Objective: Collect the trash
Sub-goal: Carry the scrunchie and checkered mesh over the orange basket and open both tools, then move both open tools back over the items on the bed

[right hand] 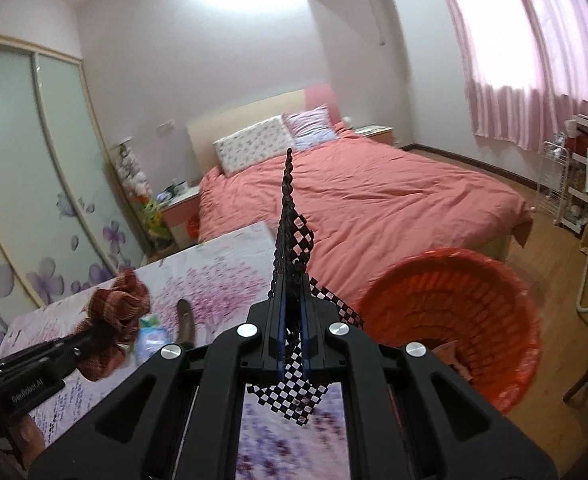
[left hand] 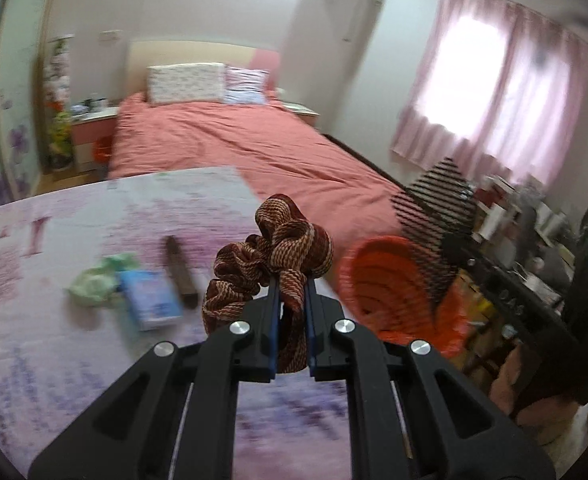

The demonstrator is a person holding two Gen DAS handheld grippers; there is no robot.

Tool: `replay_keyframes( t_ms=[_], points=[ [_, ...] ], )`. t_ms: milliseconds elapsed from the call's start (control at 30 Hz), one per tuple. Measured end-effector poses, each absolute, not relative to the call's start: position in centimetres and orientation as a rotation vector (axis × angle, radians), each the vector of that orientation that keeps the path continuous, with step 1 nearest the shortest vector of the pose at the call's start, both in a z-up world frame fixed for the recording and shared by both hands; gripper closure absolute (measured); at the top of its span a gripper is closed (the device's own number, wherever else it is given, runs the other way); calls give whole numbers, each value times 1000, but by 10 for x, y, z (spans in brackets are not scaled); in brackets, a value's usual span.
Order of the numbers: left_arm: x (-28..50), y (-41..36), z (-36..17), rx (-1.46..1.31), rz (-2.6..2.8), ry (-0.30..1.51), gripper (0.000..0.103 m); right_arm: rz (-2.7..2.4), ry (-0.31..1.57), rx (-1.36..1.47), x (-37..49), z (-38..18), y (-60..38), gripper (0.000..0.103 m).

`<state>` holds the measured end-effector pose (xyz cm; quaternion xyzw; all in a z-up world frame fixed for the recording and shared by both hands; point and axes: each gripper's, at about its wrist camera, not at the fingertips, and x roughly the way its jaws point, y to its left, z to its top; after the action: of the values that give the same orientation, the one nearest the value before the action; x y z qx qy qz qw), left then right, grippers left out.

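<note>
My left gripper is shut on a brown-and-tan striped fabric scrunchie, held up above the floral table. The same scrunchie shows at the left of the right wrist view. My right gripper is shut on a black-and-white checkered sheet, edge-on and pointing upward. That checkered sheet hangs over the red-lined bin in the left wrist view. The bin stands on the floor to the right of the table. A crumpled green wrapper, a blue packet and a brown stick-shaped item lie on the table.
A bed with a pink cover fills the room beyond the table. Sliding wardrobe doors stand at the left. Cluttered shelves and a white rack line the right side under pink curtains.
</note>
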<state>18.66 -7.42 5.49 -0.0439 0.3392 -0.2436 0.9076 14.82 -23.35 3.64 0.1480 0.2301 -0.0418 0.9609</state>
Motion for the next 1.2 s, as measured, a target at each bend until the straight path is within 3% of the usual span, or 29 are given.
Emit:
replay_keyframes(
  t_ms=[267,733,933,1033,1067,1100,1200],
  points=[
    [187,-158,53,-38,-640,695,92,-173,422,358,135,32,-290,97],
    [226,-255,3,-5,-771,765,90,-270,437,418,148,-1,-355,97],
    [245,-279,-27,39,-745,823,80,-253,474,459,160,-19,-372,96],
    [252,-277,-38,51,-713,840,66,-245,509,467,165,-29,-375,84],
    [255,-274,-42,49,-702,841,61,-252,520,469,166,-33,-375,69],
    [256,-268,-41,51,-691,841,59,-256,521,470,165,-33,-374,62],
    [262,-258,-44,56,-651,838,58,-268,532,466,160,-36,-371,62]
  ],
)
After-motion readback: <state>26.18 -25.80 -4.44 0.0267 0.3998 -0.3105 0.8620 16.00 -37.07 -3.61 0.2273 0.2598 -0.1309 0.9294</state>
